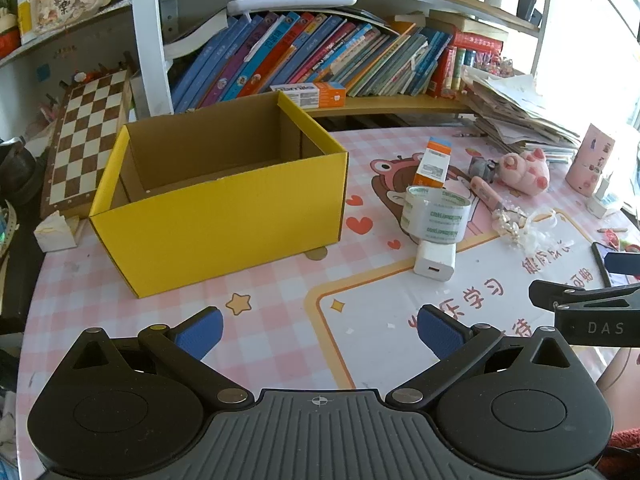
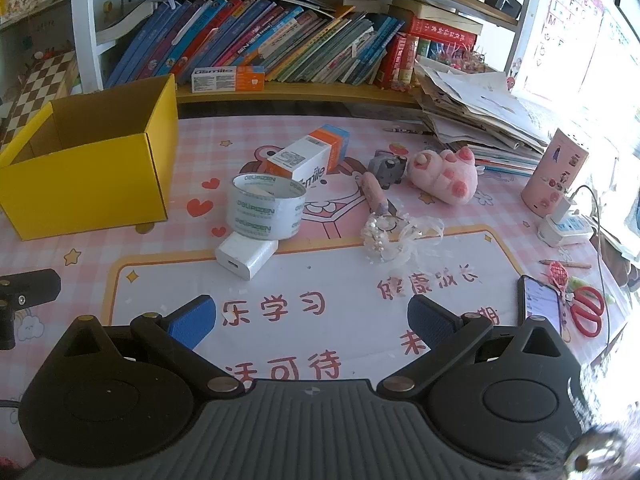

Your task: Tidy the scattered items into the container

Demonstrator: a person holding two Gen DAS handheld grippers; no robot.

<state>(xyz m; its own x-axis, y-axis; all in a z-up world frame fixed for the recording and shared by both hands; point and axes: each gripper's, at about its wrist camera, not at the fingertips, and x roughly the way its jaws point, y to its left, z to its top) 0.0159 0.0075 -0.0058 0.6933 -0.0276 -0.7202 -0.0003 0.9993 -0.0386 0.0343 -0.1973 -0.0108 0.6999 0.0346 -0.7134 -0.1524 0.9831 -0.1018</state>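
An open, empty yellow cardboard box [image 1: 224,216] [image 2: 80,184] stands at the left of the pink desk mat. Right of it lie a roll of clear tape [image 1: 436,212] [image 2: 264,208] leaning on a white charger block [image 1: 435,260] [image 2: 246,255], an orange-white toothpaste box [image 1: 434,162] [image 2: 308,154], a small grey toy [image 2: 387,167], a pink pen-like item [image 2: 374,192], a pink plush pig [image 1: 524,170] [image 2: 444,174] and a white bead-and-ribbon ornament [image 2: 394,238]. My left gripper [image 1: 320,332] is open and empty in front of the box. My right gripper [image 2: 312,320] is open and empty in front of the charger.
A shelf of books [image 2: 260,40] runs along the back with another toothpaste box [image 2: 228,79]. A paper stack [image 2: 472,112], pink cylinder [image 2: 556,172], power strip [image 2: 564,228], phone [image 2: 542,304] and red scissors [image 2: 586,312] are at right. A chessboard [image 1: 86,136] leans at left.
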